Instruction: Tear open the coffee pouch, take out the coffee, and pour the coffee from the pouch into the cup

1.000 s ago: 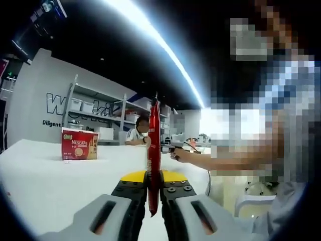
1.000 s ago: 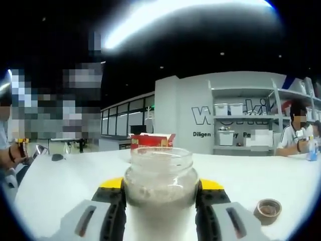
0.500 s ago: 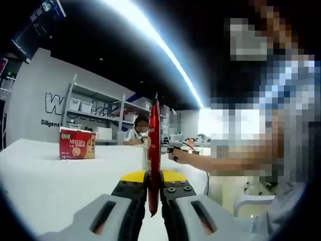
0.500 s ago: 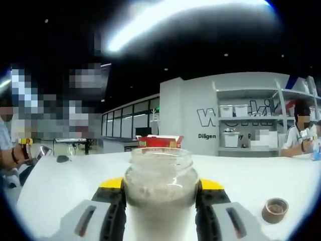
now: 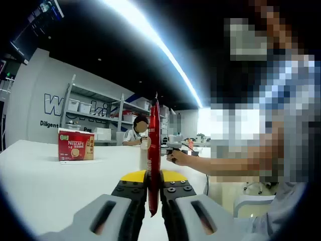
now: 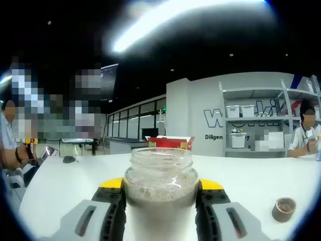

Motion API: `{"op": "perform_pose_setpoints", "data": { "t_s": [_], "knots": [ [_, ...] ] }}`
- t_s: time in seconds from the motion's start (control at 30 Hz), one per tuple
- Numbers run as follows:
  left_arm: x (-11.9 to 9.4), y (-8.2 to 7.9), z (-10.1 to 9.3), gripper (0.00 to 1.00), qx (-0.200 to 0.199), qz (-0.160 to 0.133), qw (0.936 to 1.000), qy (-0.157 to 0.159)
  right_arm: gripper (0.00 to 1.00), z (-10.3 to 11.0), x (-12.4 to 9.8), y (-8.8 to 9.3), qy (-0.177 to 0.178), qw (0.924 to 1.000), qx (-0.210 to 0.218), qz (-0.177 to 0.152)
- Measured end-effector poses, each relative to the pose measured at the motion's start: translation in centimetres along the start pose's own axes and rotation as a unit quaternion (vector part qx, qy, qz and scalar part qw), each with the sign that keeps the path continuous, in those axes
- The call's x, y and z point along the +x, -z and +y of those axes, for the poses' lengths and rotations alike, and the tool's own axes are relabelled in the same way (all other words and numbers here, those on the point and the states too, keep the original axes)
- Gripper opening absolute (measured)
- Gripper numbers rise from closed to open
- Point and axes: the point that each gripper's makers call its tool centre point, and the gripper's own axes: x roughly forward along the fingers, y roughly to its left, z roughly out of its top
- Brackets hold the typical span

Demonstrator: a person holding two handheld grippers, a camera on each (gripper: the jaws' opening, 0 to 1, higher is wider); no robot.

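While left gripper (image 5: 153, 197) pinches red coffee pouch (image 5: 154, 150) upright, edge-on, right gripper (image 6: 160, 198) clamps open glass jar (image 6: 160, 193); Nescafe box (image 5: 75, 146) on white table (image 5: 45, 186).

Glaring ceiling light strip (image 5: 150, 35), fisheye-bent edges

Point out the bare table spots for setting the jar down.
White table lies bare left of the clear glass jar, and between jar and small brown tape roll. Behind the jar, the red coffee box crowds it.
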Motion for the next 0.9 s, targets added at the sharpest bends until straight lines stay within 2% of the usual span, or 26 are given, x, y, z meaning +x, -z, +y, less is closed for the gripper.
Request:
{"op": "perform_pose_setpoints", "data": {
  "t_s": [0.9],
  "knots": [
    [-0.3,0.2,0.0,0.12,0.000,0.000,1.0000,-0.003,0.54,5.2,1.9,-0.1,-0.053,0.9986,0.001,-0.005]
  ]
}}
